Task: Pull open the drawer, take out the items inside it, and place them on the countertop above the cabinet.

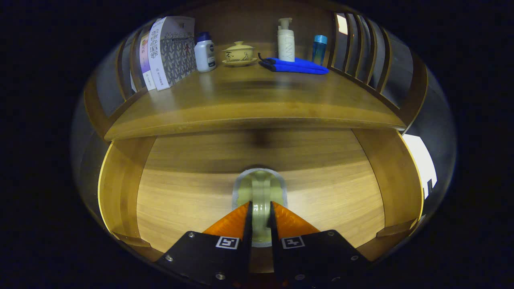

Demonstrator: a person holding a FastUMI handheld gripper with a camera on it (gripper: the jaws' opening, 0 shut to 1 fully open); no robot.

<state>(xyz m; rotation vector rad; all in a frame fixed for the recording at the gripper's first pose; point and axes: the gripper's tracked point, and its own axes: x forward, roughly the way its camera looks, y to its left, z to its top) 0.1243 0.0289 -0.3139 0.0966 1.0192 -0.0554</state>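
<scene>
The wooden drawer [180, 200] stands pulled open below the countertop [249, 100], and I look down into it. A pale green glazed cup [261, 182] with a grey rim sits on the drawer floor, right at my fingers. My gripper [260, 205] is shut on it: both fingertips press a narrow upright part of the cup, seemingly its handle, from either side. The cup's near side is hidden behind the fingers. I cannot tell whether the cup rests on the drawer floor or is slightly lifted.
On the countertop's back stand books [168, 52], a white bottle [205, 52], a lidded yellow teacup on a saucer [239, 54], a pump bottle [286, 40], a folded blue cloth [295, 66] and a blue bottle [319, 49]. Slatted wooden rails flank both ends. The countertop's front edge overhangs the drawer.
</scene>
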